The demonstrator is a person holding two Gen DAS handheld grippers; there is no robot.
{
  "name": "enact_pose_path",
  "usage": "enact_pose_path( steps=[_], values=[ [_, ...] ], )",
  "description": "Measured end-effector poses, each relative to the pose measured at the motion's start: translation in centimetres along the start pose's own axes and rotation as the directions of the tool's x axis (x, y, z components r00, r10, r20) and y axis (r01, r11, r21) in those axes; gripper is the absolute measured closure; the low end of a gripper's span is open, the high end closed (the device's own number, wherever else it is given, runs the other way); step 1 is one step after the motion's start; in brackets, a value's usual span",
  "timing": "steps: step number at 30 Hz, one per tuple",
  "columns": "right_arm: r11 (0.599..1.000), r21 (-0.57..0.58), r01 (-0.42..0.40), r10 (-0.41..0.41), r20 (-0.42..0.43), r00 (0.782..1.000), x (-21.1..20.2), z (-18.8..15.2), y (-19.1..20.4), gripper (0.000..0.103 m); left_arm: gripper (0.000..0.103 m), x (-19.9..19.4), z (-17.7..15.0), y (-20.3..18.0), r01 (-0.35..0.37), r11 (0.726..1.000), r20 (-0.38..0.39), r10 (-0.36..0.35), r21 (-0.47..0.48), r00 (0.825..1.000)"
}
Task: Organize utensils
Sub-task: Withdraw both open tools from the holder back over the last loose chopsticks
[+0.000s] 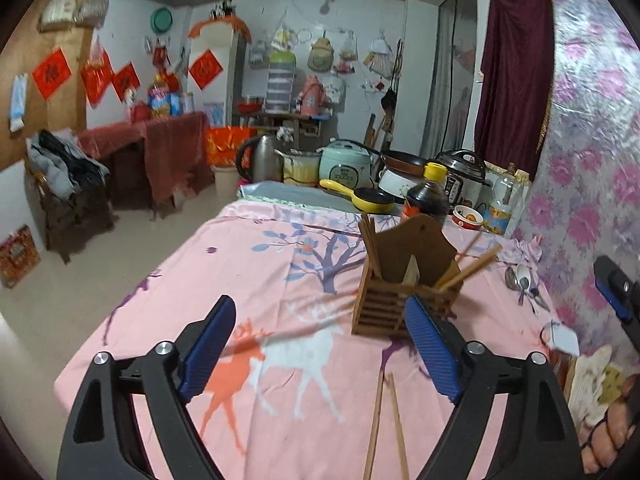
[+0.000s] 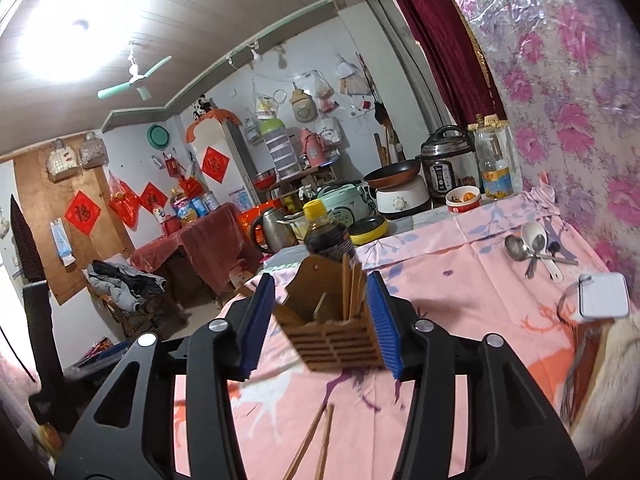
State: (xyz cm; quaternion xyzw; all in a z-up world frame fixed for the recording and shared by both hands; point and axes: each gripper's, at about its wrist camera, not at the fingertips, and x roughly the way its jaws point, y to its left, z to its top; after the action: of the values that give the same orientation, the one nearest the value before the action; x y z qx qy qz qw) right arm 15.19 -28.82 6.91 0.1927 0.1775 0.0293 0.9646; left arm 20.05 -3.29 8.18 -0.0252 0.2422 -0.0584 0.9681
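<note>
While your left gripper (image 1: pixel 320 354) hovers over the pink deer-print cloth (image 1: pixel 256 280), its jaws are spread wide and hold nothing; its blue pads (image 1: pixel 432 348) touch nothing that I can see, though the right-hand pad overlaps the wooden utensil holder's (image 1: pixel 396 284) lower corner in the left wrist view, and I can't tell whether that is contact. Your right gripper (image 2: pixel 320 324) is also wide apart, with the holder (image 2: pixel 332 320) sitting between its pads (image 2: pixel 382 320); the right-hand pad looks just beside or against the holder's side, the left-hand pad stands clear of it, so it is framed, not clamped. The holder stands upright on the cloth, slatted front, tall arched back panel, split into compartments. Several chopsticks (image 1: pixel 468 268) lean out of one side, and a tighter bundle (image 2: pixel 351 284) stands near-vertical in another. A loose pair of chopsticks (image 1: pixel 386 428) lies flat on the cloth at the near edge, below both grippers, tips close together. Spoons (image 2: pixel 528 246), metal and white, lie in a small pile further right by the floral wall, well apart from the holder. A dark sauce bottle (image 2: pixel 326 236) with a yellow cap stands just behind the holder.
</note>
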Motion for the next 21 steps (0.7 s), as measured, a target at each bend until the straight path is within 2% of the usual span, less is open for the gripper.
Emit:
enact_pose_path(
  steps=[6,13,17,21],
  values=[
    [1.000,-0.008,-0.024,0.024,0.034,0.999,-6.3,-2.9,1.3,0.048,0.013,-7.0,-4.3,-0.5,-0.029,0.999,0.078,0.027,0.024,0.997],
    [0.997,-0.058,-0.050,0.055,0.089,0.995,-13.5,-6.4,2.8,0.039,0.006,-14.5,-9.5,-0.3,-0.059,0.998,0.171,0.053,0.029,0.984],
    [0.994,-0.104,-0.037,0.048,0.111,0.993,-15.6,-8.2,3.2,0.030,0.006,-16.7,-11.8,-0.7,-0.081,0.995,0.209,0.067,0.060,0.976],
    [0.991,-0.136,0.005,0.011,0.116,0.993,-15.4,-9.5,3.4,0.030,0.006,-16.6,-12.8,-1.0,-0.124,0.988,0.232,0.099,0.097,0.968]
  ],
)
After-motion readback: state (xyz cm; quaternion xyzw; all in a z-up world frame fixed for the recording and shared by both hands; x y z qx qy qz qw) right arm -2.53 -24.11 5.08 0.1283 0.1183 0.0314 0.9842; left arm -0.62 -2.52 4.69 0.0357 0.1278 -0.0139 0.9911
